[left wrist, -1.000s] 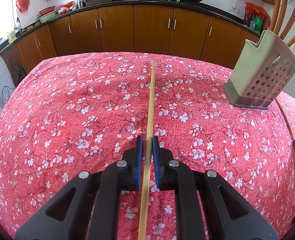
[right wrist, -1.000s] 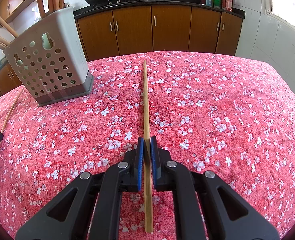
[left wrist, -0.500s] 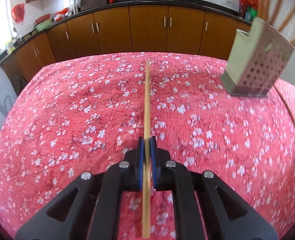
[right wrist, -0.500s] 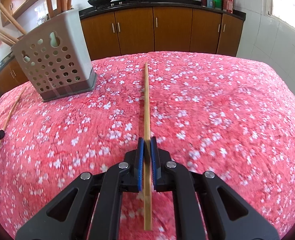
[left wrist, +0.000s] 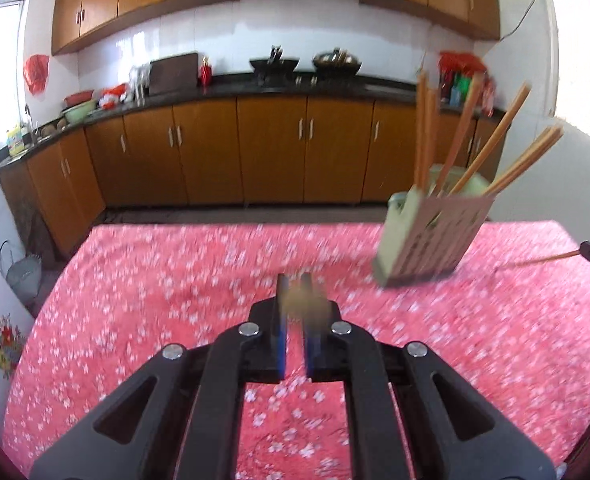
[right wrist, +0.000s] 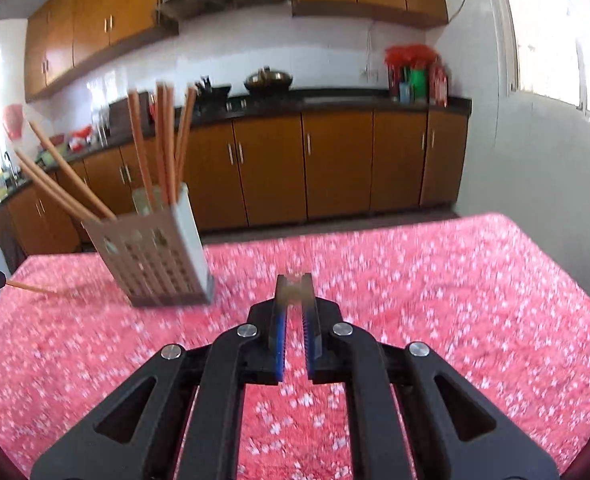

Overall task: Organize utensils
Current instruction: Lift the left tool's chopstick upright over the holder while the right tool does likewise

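Observation:
Each gripper is shut on a wooden chopstick, seen end-on as a blurred brown stub between the blue pads. The left gripper (left wrist: pixel 295 292) holds its chopstick (left wrist: pixel 299 300) above the red floral tablecloth (left wrist: pixel 155 300). The right gripper (right wrist: pixel 294 292) holds its chopstick (right wrist: pixel 294 291) the same way. A grey perforated utensil holder (left wrist: pixel 427 236) with several chopsticks standing in it is to the right in the left wrist view and to the left in the right wrist view (right wrist: pixel 155 260). Each view shows the other gripper's chopstick at its edge (left wrist: pixel 543 258) (right wrist: pixel 27 287). Both views are motion-blurred.
Brown kitchen cabinets (left wrist: pixel 271 148) and a dark counter with woks (left wrist: pixel 275 64) run along the far wall. The table's far edge (left wrist: pixel 255 226) lies beyond the holder. A window (right wrist: pixel 567 40) is at the right.
Both grippers have lifted and tilted up with their chopsticks off the cloth. The chopsticks now point at the cameras instead of lying lengthwise. The holder looks farther away.

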Tool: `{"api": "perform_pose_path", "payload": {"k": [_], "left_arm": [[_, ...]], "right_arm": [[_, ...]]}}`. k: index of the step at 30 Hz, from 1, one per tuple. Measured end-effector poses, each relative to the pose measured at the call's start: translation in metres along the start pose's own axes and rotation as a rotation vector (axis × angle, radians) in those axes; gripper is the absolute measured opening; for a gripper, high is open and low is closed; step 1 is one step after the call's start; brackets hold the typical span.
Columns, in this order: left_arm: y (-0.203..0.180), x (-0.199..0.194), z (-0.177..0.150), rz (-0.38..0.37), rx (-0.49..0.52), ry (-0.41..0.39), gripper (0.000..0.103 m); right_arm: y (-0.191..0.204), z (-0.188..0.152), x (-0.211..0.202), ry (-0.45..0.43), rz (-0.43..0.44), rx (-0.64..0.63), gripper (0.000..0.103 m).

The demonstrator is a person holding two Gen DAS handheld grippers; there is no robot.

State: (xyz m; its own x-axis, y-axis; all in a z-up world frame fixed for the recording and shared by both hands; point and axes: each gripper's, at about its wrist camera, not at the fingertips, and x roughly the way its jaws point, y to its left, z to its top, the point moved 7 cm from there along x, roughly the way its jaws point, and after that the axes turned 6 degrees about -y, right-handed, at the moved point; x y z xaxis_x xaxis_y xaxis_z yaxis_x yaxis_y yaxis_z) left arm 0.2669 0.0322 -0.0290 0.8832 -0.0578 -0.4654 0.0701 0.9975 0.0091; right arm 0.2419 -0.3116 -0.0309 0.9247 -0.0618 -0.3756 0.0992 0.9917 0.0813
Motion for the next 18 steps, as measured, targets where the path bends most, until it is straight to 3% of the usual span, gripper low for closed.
{"api": "perform_pose_path", "payload": {"k": [9,18], "left_arm": [[-0.005,-0.021,0.029,-0.093,-0.035,-0.046,0.008],[-0.049,-0.059,0.072,-0.242,-0.055,-0.151,0.008]], "right_arm": [[0.01,0.027,-0.021,-0.065,0.035,0.017,0.008],[0.028,0.065,-0.047,-0.138,0.146,0.071,0.008]]}}
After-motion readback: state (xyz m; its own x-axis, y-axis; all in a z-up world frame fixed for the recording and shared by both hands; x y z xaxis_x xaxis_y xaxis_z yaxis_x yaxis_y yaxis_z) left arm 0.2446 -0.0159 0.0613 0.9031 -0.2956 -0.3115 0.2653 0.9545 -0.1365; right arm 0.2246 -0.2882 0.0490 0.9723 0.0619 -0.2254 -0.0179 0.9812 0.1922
